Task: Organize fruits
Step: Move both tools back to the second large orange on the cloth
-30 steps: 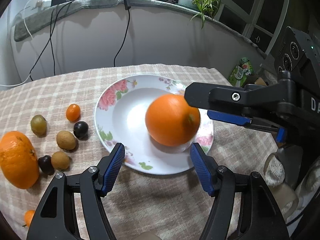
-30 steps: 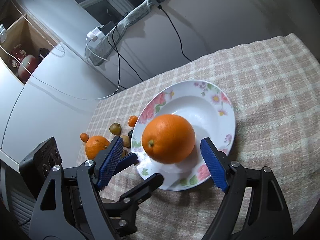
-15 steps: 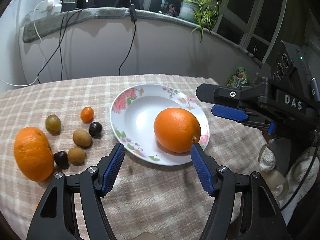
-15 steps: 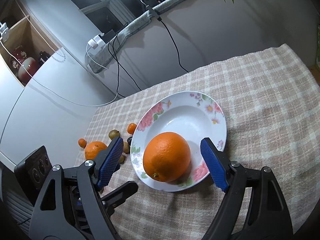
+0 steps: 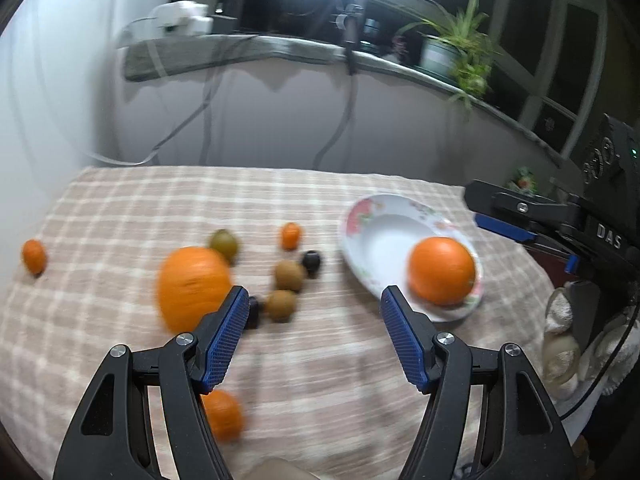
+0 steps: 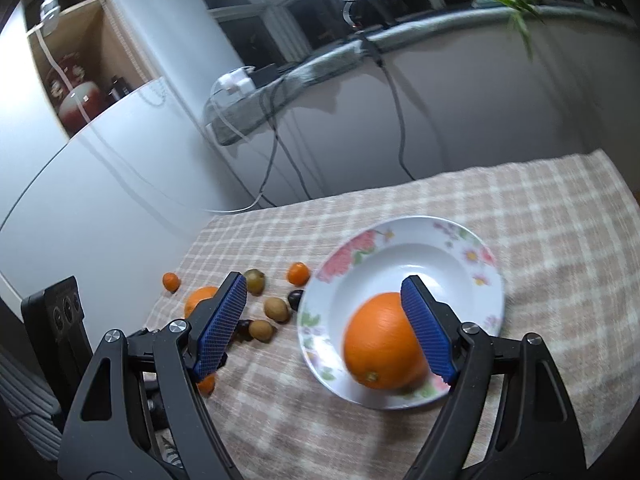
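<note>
Beside the plate, small fruits cluster

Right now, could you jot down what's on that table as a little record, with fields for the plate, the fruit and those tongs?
plate: white floral-rimmed china plate on the beige checked tablecloth
on plate: one large round orange
loose fruit: second large orange, small tangerines, brown kiwis, a green fruit and dark plums, all lying on the cloth beside the plate
left tongs: open, holding nothing
right tongs: open, holding nothing
</note>
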A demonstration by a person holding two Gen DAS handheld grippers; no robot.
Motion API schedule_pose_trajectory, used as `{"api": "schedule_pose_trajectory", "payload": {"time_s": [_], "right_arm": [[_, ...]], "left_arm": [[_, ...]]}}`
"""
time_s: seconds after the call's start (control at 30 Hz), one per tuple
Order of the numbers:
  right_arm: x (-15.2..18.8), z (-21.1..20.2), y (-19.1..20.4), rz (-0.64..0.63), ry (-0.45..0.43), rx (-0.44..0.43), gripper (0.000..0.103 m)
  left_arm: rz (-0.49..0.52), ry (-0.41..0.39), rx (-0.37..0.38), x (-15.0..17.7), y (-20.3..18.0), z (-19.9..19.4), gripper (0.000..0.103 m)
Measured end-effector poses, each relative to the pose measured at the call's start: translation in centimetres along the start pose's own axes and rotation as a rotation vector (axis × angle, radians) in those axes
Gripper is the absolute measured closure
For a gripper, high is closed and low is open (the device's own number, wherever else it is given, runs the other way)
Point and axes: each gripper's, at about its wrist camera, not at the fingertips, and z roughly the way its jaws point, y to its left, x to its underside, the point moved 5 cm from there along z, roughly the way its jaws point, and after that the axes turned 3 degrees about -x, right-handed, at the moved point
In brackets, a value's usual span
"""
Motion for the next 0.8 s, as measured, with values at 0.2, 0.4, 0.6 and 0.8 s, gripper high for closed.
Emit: {"api": "schedule_pose_trajectory", "payload": {"time_s": [0.2, 0.4, 0.6, 0.8], "right_arm": [[-0.2, 2.6, 3.0, -0.066, 0.067, -0.035, 0.021], [-0.2, 5.5, 5.3, -0.099, 0.163, -0.082, 0.021], [0.0, 8.3, 7.0, -0.089, 0.252, -0.151, 0.021], [1.3, 11.5, 8.7, -0.110, 0.364, -0.202, 0.021]], "left_arm": [[-0.077, 0.006, -0.060, 0.8, 4.4, -0.9, 0.034], [-0.137, 0.014, -0.053, 1.4, 7.1, -1.0, 0.035], [-0.168, 0.031, 0.000, 1.8, 7.8, -0.3, 0.036], [-0.169, 0.057, 0.022, 2.0, 7.7, 1.0, 0.037]]}}
